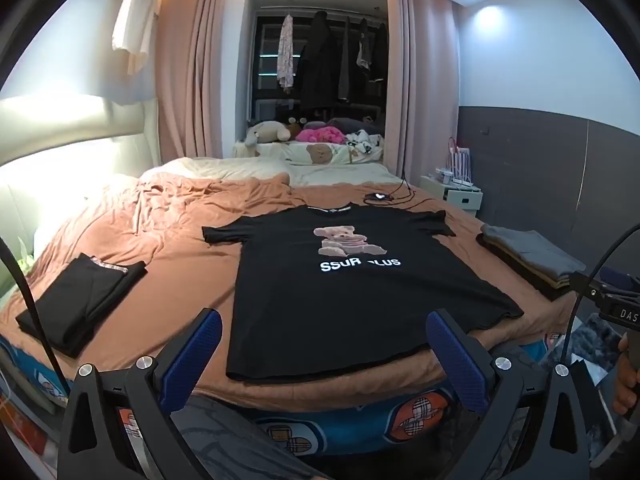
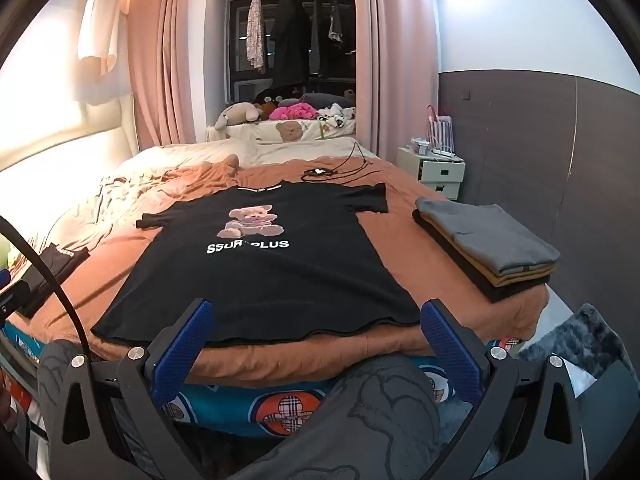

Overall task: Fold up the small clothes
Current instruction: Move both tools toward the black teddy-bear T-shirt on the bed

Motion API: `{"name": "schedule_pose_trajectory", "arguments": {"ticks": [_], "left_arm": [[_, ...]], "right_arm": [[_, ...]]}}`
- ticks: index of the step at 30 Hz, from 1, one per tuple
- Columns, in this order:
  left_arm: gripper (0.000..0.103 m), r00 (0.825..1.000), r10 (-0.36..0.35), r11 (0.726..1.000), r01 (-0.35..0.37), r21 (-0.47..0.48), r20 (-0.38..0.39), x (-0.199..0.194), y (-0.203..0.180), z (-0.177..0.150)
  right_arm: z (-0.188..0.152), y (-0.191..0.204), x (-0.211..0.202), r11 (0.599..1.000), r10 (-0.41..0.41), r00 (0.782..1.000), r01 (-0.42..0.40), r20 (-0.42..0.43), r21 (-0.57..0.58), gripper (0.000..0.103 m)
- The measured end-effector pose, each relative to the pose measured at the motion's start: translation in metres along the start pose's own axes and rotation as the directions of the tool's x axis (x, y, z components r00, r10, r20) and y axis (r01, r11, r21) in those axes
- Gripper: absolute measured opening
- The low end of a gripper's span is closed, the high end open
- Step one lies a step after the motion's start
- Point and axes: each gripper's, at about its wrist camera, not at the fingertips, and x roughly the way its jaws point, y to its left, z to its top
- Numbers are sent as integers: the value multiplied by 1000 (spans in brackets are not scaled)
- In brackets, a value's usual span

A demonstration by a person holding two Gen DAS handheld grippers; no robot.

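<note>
A black T-shirt (image 1: 352, 284) with a teddy-bear print and white lettering lies spread flat, front up, on the orange bedcover (image 1: 160, 264); it also shows in the right wrist view (image 2: 256, 276). My left gripper (image 1: 324, 320) is open and empty, hovering just short of the shirt's hem at the bed's near edge. My right gripper (image 2: 316, 308) is open and empty too, above the hem. Neither touches the cloth.
A folded black garment (image 1: 80, 300) lies on the bed's left side. A stack of folded clothes (image 2: 488, 240) sits on the right. A black cable (image 2: 336, 170) lies beyond the collar. A white nightstand (image 2: 436, 172) stands by the right wall. My knee (image 2: 360, 412) is below.
</note>
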Motion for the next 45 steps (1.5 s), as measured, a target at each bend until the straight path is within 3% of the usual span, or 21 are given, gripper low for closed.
{"name": "schedule_pose_trajectory", "arguments": {"ticks": [19, 45], "left_arm": [[103, 998, -64, 998, 64, 3, 6, -9, -15, 0], [103, 998, -69, 998, 69, -4, -2, -15, -18, -4]], "right_arm": [[1, -6, -8, 1000, -8, 1000, 8, 28, 14, 103], [-6, -6, -9, 1000, -22, 999, 22, 27, 3, 103]]}}
